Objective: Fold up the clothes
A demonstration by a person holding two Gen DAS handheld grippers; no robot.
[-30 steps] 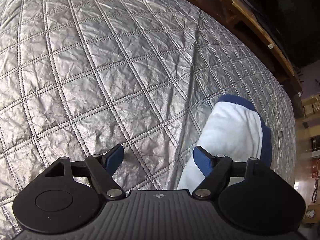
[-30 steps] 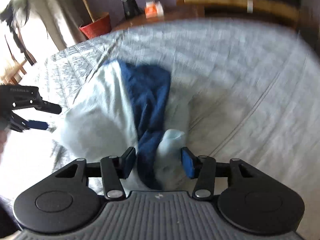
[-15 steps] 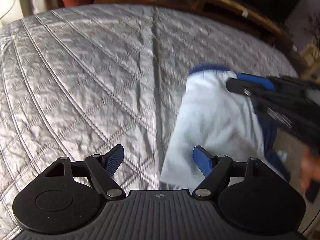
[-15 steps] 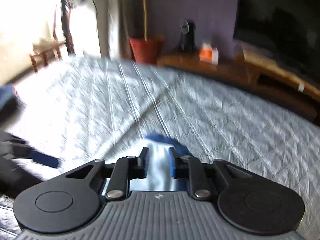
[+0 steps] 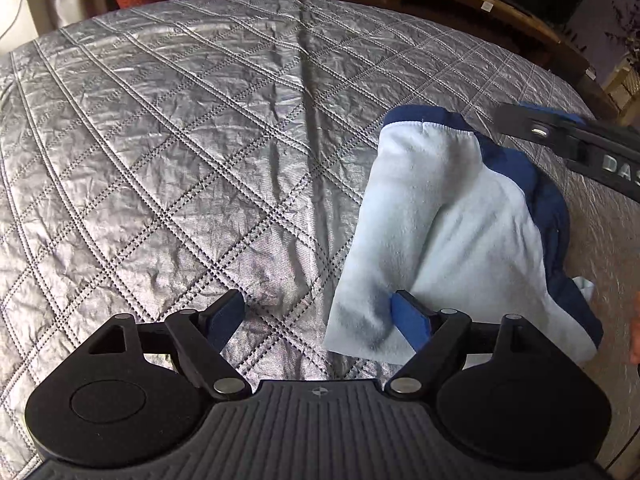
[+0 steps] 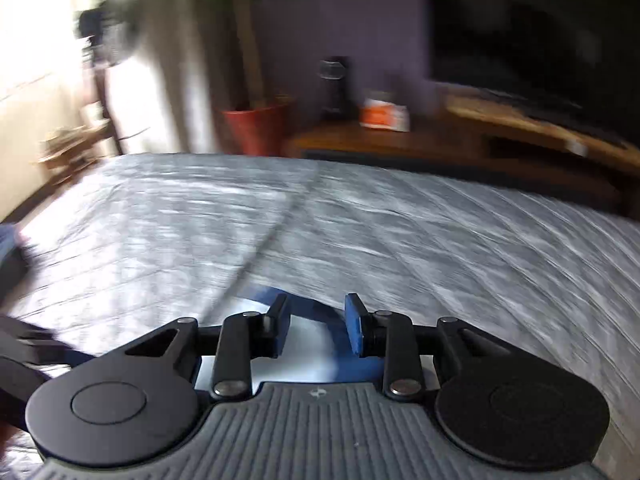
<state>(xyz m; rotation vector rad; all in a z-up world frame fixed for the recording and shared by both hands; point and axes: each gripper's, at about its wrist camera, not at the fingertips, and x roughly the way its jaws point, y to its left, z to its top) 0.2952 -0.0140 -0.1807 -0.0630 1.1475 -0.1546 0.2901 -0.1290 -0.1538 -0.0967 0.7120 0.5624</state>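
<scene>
We've got the left gripper [image 5: 320,320] wide, opening, nothing gripped; right gripper [image 6: 316,330] narrow, opening over the garment [image 5: 448,232] lower right; flatten it before regripping a corner

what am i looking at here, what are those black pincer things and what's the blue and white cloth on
No robot: a person carries a hand-held gripper in each hand, each with a camera looking along its fingers. One picture comes from the left hand-held gripper, wide open, its jaws opening over a grey quilted bedspread. Beside it lies a pale blue garment with navy trim. The other picture, blurred, comes from the right hand-held gripper; its jaws are opening, the garment's edge between them, apparently not pinched.
</scene>
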